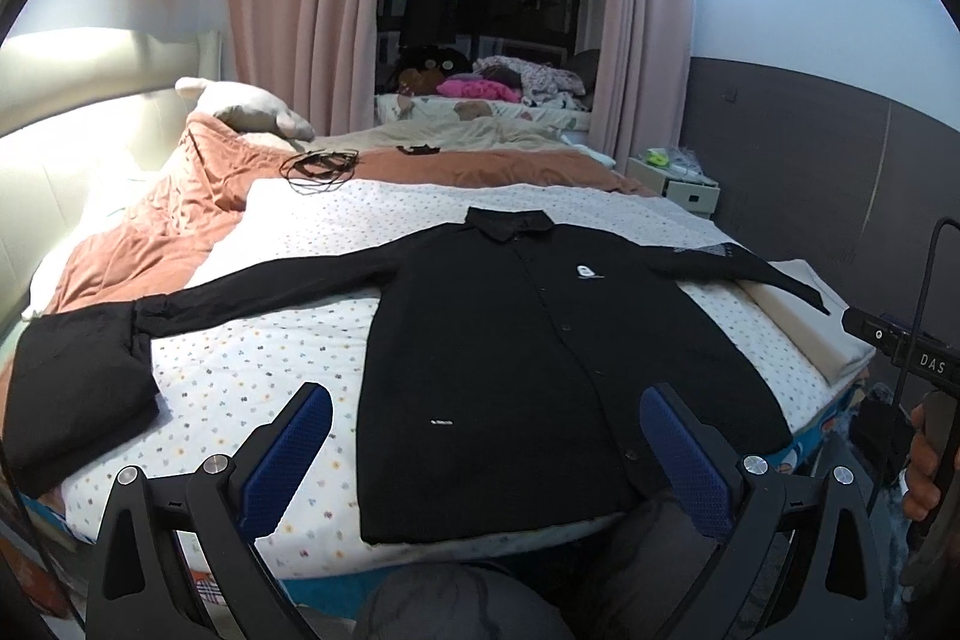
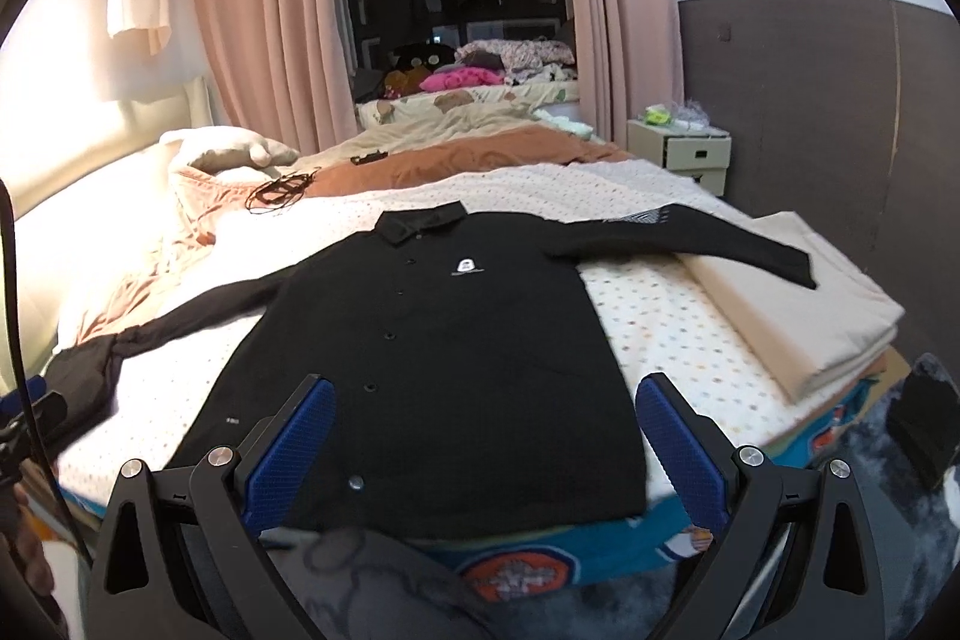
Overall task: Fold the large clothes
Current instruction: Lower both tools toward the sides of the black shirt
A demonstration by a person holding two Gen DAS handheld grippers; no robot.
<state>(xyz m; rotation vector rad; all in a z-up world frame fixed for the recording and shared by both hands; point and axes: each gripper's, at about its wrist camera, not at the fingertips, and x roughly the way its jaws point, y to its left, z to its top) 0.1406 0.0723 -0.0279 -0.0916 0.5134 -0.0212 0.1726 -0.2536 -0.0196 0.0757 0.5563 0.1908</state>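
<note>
A black long-sleeved buttoned shirt (image 1: 498,352) lies flat and face up on the bed, collar at the far end, both sleeves spread out sideways; the right wrist view shows the shirt (image 2: 456,352) too. Its left sleeve (image 1: 252,292) reaches a dark folded garment (image 1: 72,388) at the bed's left edge. My left gripper (image 1: 486,430) hangs open above the hem near the bed's front edge, holding nothing. My right gripper (image 2: 486,424) is open as well, over the hem's lower part. The right gripper's body (image 1: 912,358) shows at the right edge of the left wrist view.
The bed has a dotted white sheet (image 1: 252,388), an orange-brown quilt (image 1: 180,208) and pillows (image 1: 252,106) at the far left. A folded beige blanket (image 2: 798,316) lies at the right corner. A white nightstand (image 2: 690,148) stands by the grey wall. Cables (image 1: 318,166) lie on the quilt.
</note>
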